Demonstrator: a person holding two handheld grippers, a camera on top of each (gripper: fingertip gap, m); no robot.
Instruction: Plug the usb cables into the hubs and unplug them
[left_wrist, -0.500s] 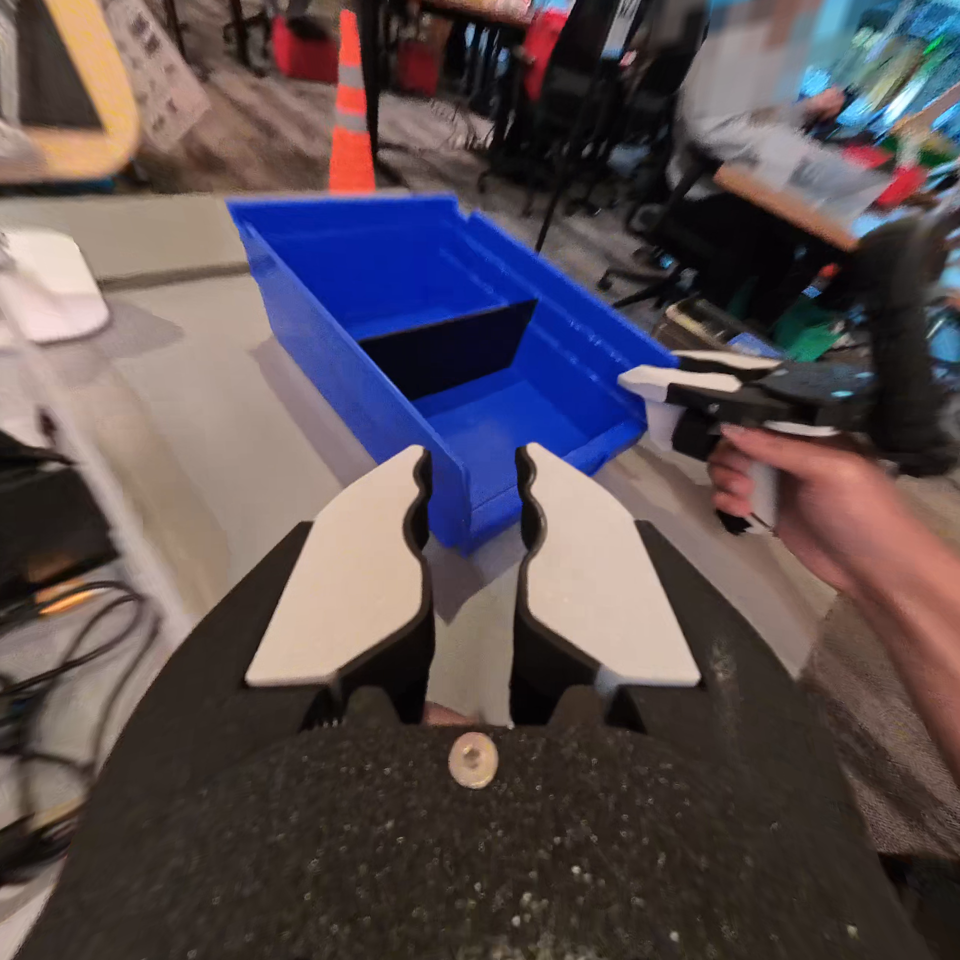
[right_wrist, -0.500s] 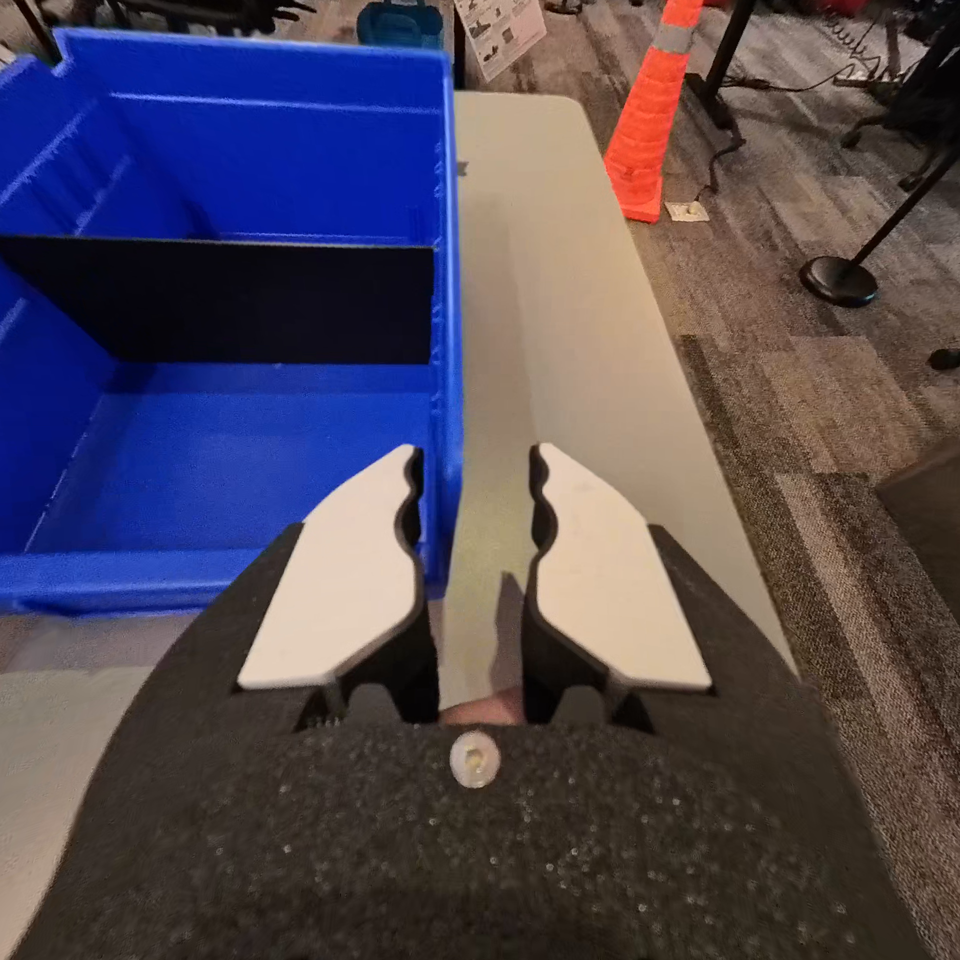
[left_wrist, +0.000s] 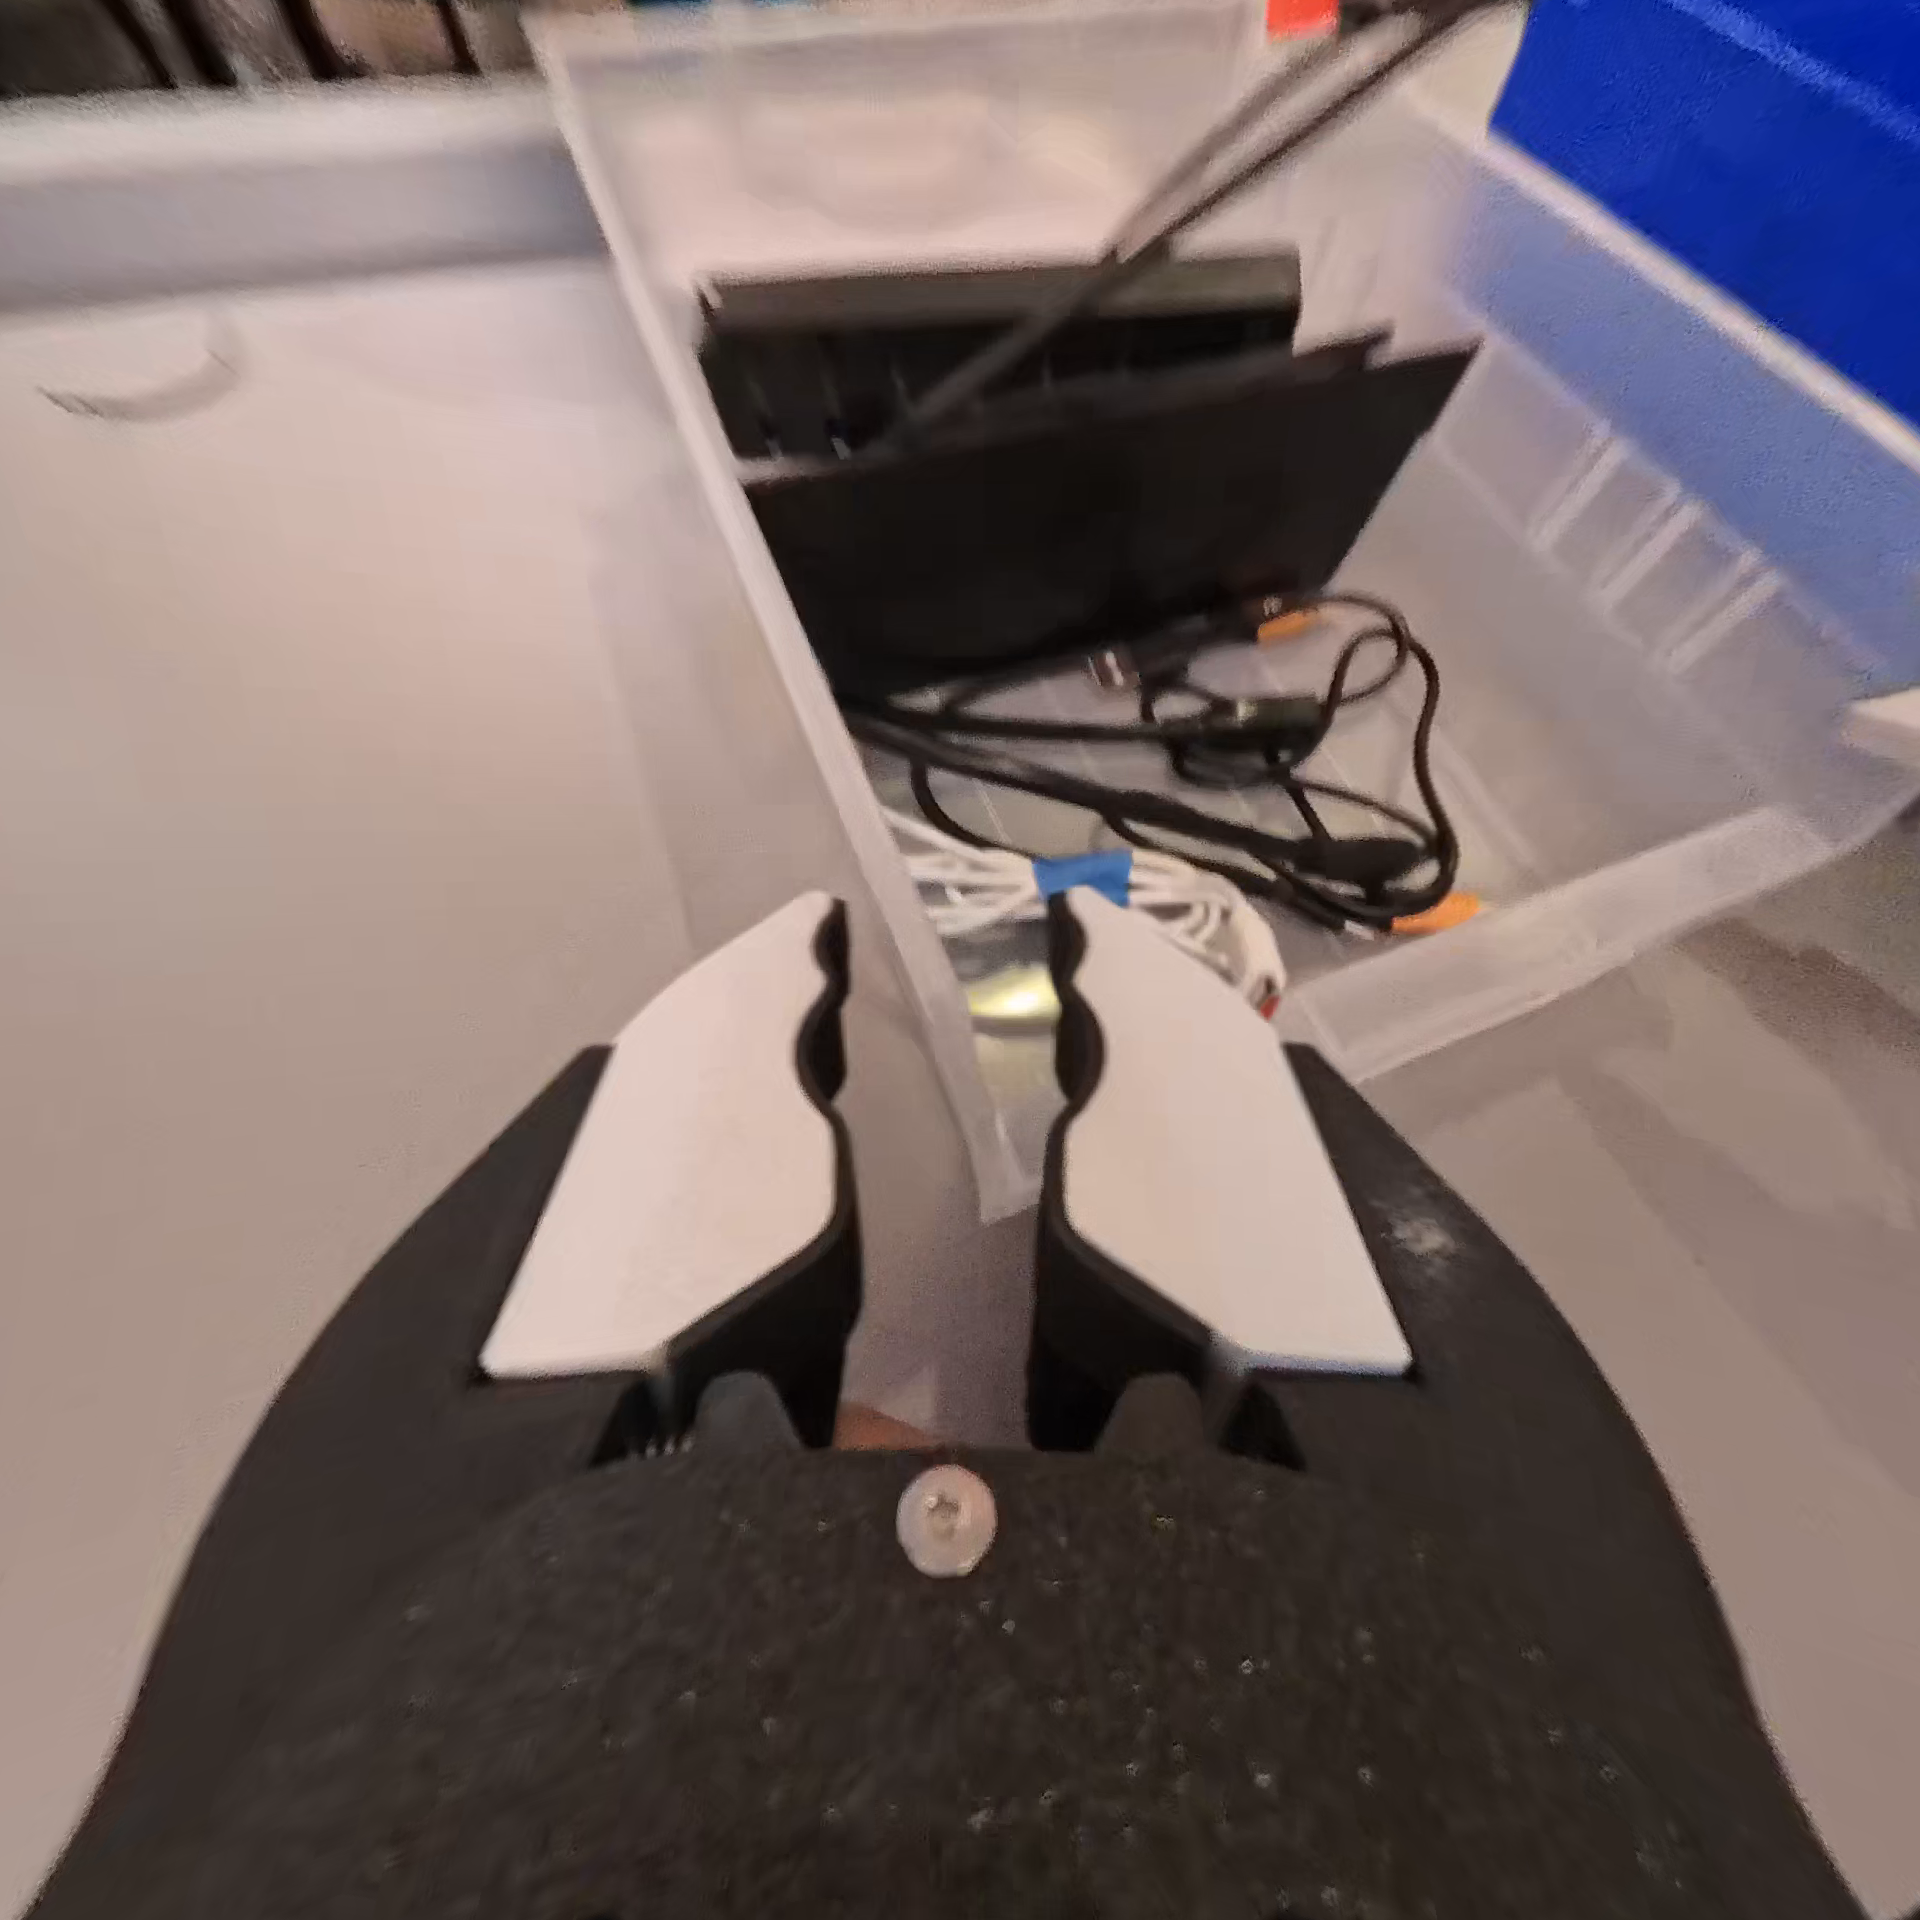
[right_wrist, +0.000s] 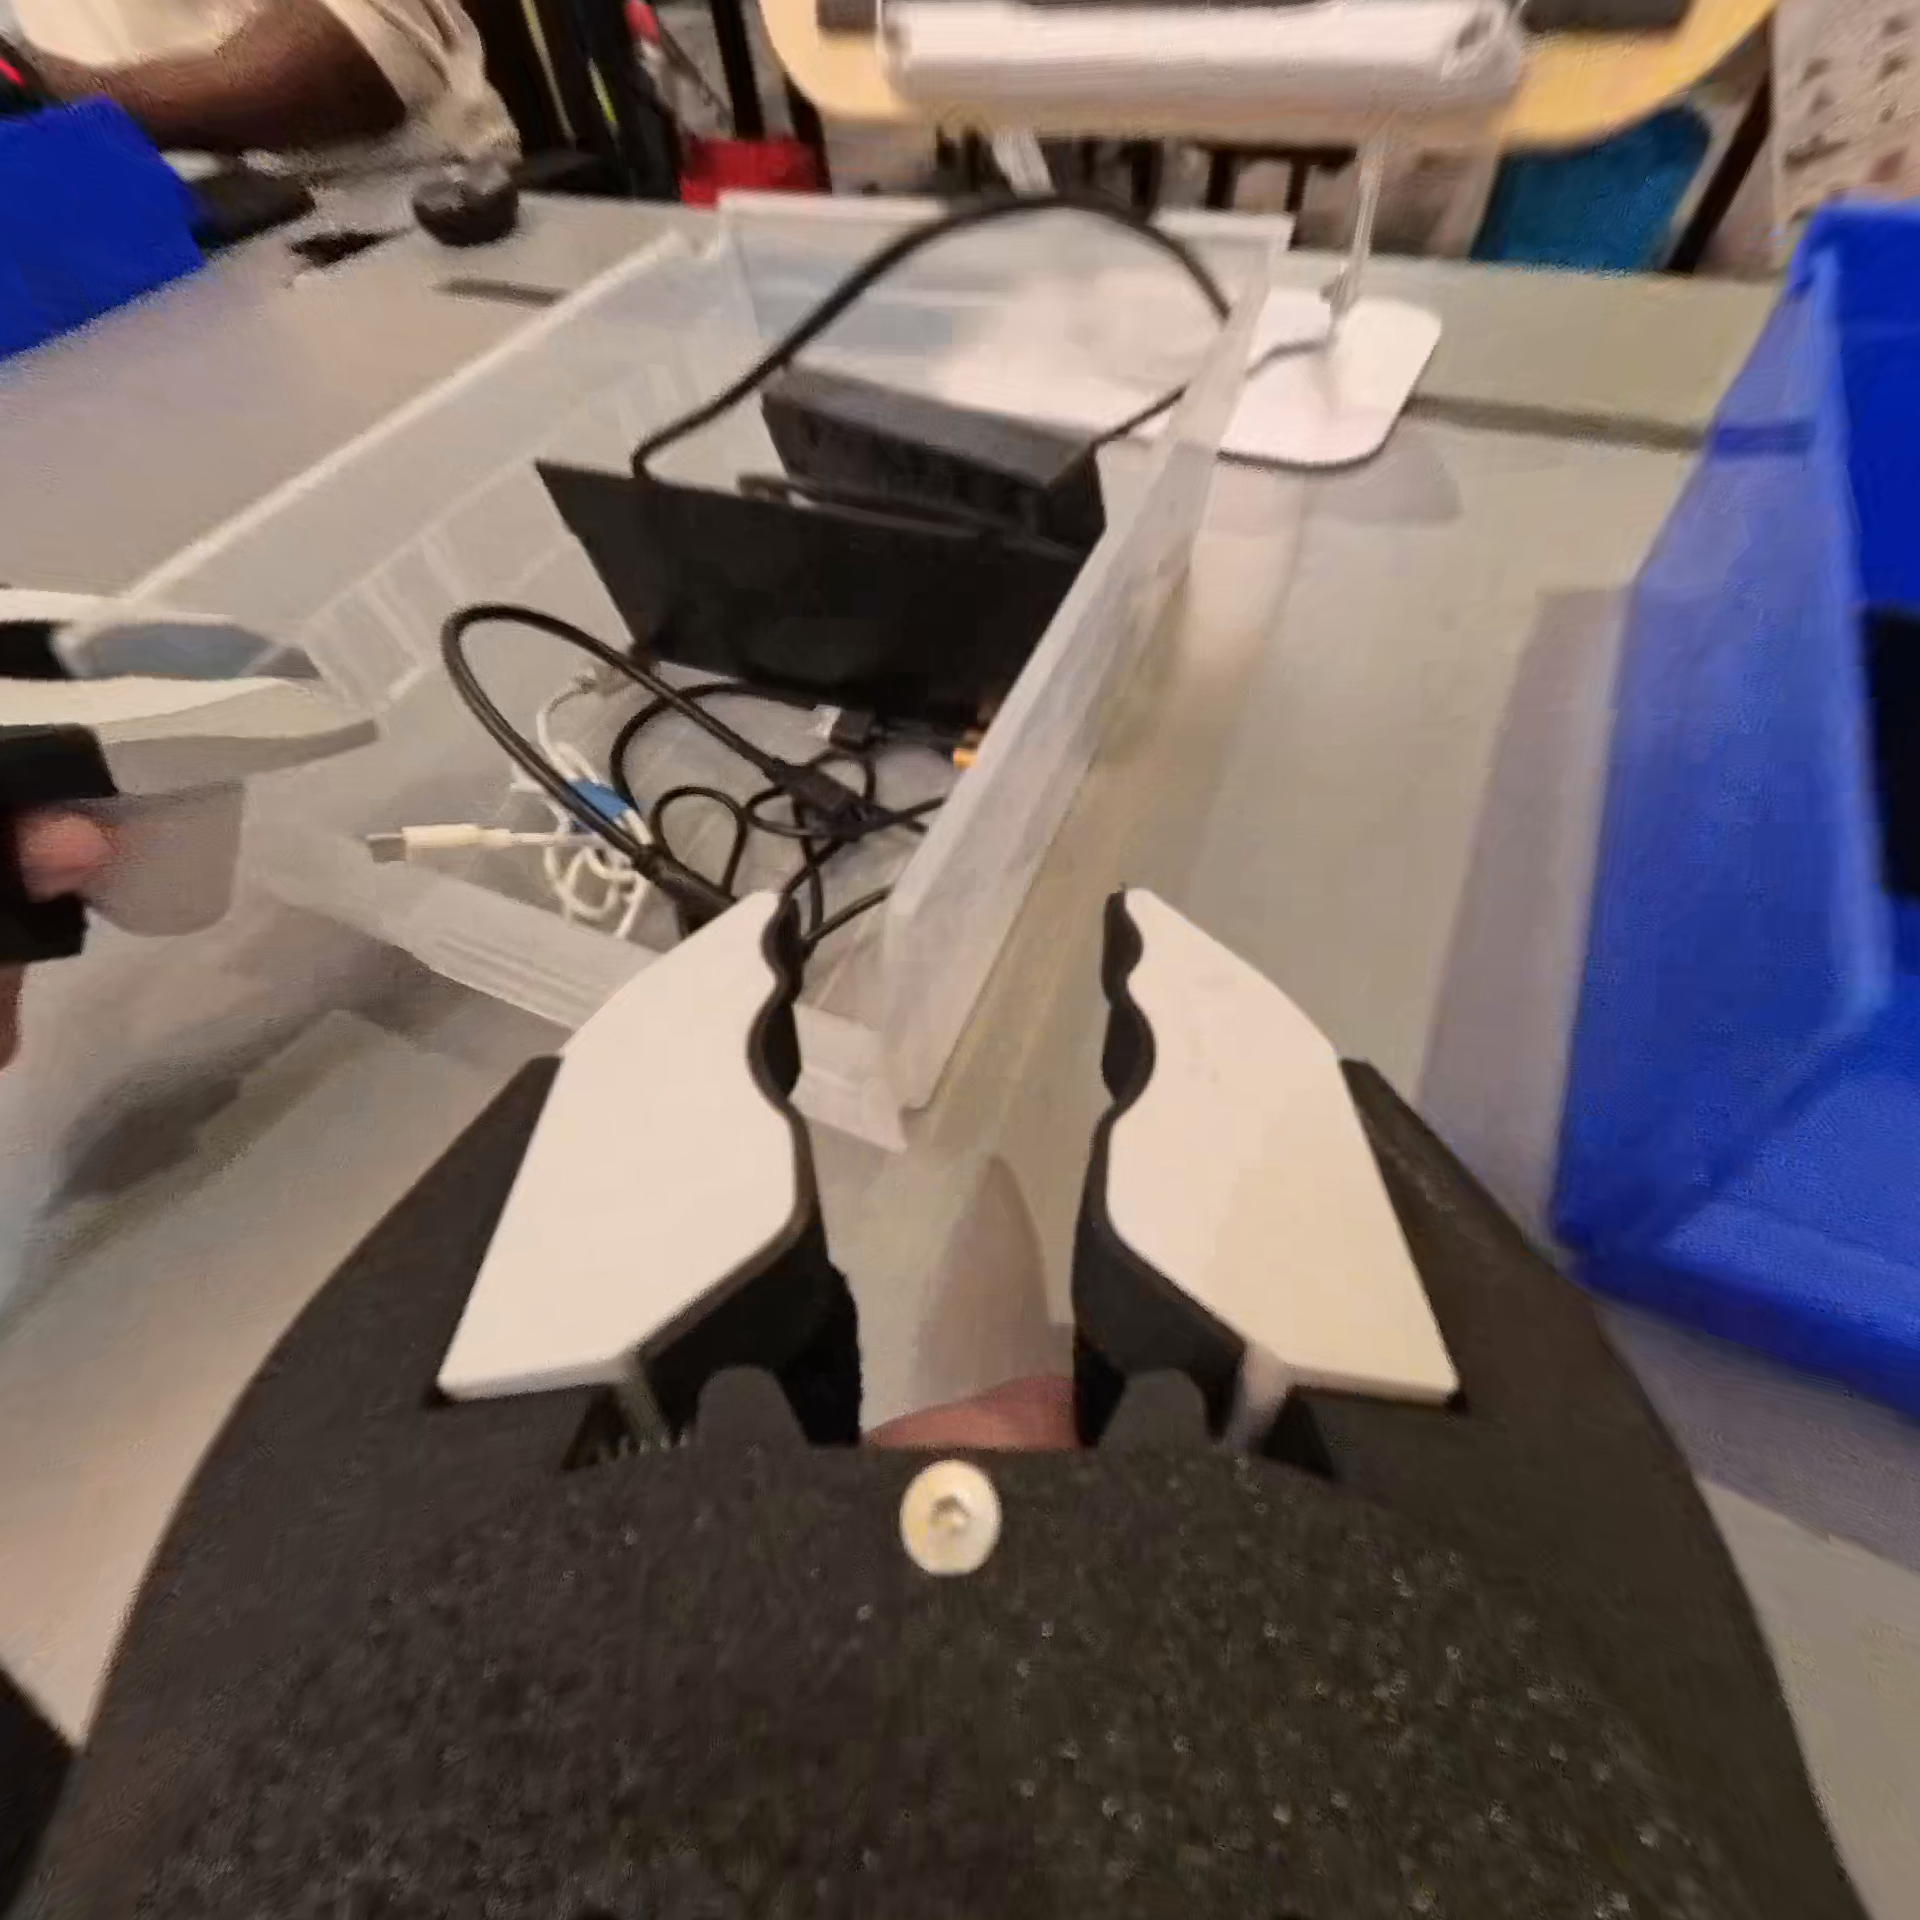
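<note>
Both views motion-blurred. Past my left claw (left_wrist: 948, 914), the black divider (left_wrist: 1060, 540) hides most of the hub (left_wrist: 997, 312) behind it; ports unreadable. White cable bundle (left_wrist: 1174, 914) partly behind my right finger. Blue bin (left_wrist: 1725, 177) cut off at upper right. From my right claw (right_wrist: 951, 914), cable plugs (right_wrist: 831, 790) too small to identify; my other gripper (right_wrist: 197, 717) cropped at the left edge.

Grey table (right_wrist: 1351, 727) underfoot of everything, matte and evenly lit. White flat-based stand (right_wrist: 1340, 384) at the far edge. Beyond, a pale wooden round-edged tabletop (right_wrist: 1621, 94), dark chair legs (right_wrist: 582, 94), blurred red and teal clutter.
</note>
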